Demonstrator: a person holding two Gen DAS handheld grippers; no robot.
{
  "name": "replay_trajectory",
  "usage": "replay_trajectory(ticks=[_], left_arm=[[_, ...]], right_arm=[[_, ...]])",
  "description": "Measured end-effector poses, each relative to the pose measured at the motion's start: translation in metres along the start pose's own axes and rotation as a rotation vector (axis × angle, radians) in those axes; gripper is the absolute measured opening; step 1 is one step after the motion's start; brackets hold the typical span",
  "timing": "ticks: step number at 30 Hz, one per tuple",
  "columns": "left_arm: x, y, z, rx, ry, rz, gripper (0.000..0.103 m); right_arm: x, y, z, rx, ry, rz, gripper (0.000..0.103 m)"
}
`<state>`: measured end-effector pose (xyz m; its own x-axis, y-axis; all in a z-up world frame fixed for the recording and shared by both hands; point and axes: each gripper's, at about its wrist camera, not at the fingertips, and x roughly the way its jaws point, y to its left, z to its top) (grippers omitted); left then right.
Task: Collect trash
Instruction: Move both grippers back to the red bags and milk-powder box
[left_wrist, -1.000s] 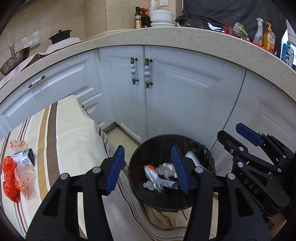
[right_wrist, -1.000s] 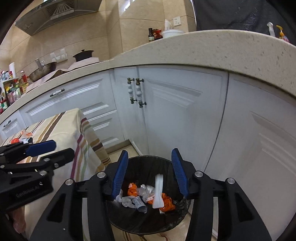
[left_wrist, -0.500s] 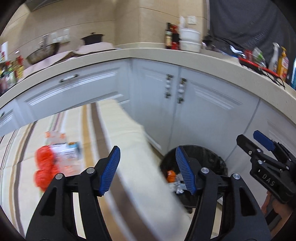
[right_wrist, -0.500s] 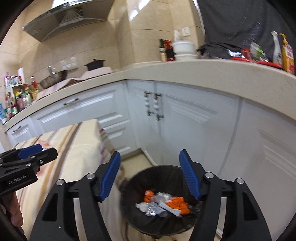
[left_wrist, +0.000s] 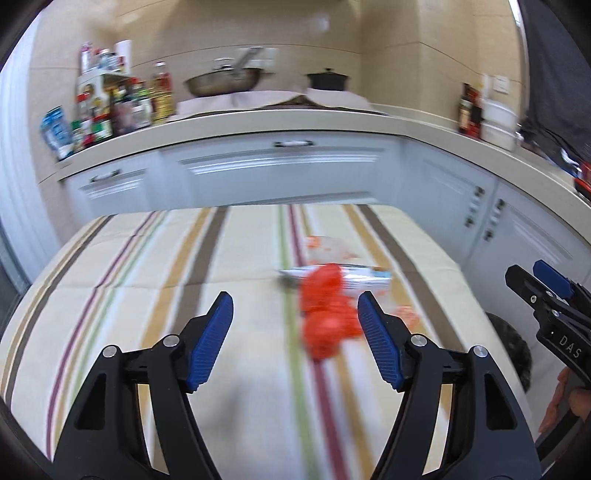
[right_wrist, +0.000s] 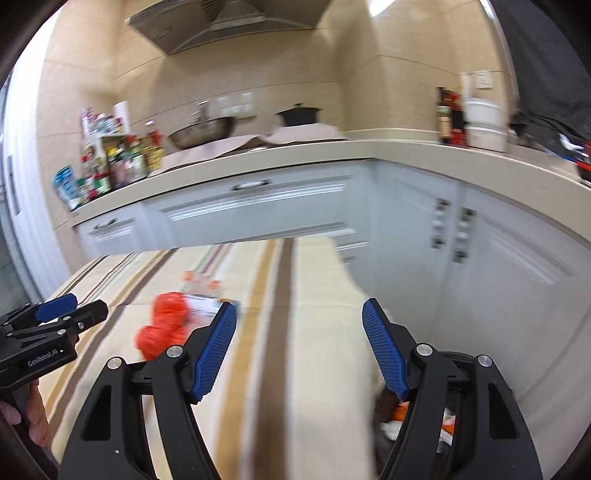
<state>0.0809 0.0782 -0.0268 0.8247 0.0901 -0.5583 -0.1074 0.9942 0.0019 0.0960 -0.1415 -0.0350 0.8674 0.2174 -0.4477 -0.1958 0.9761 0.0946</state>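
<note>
Crumpled orange-red trash lies on the striped tablecloth, with a white and blue wrapper and clear plastic scraps just behind it. My left gripper is open and empty above the table, just short of the orange trash. My right gripper is open and empty over the table's right edge; the orange trash is to its left. The black trash bin with litter shows low at the right, also in the left wrist view.
White kitchen cabinets and a beige counter wrap behind and to the right. Bottles, a wok and a black pot stand on the counter. The bin sits on the floor beside the table's right edge.
Both grippers have swung left, away from the bin and toward the table. The trash on the cloth is now in front of the left gripper. Both remain open and empty.
</note>
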Motion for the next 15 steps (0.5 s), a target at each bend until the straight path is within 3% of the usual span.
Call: replay_trajectory(ticks=[8, 15], left_arm=[[0.0, 0.067, -0.007, -0.066, 0.006, 0.113, 0.068], [0.011, 0.103, -0.013, -0.123, 0.039, 0.14, 0.068]], right_arm=[[0.036, 0.048, -0.003, -0.046, 0.078, 0.063, 0.069], [0.062, 0.062, -0.008, -0.051, 0.161, 0.058, 0.069]])
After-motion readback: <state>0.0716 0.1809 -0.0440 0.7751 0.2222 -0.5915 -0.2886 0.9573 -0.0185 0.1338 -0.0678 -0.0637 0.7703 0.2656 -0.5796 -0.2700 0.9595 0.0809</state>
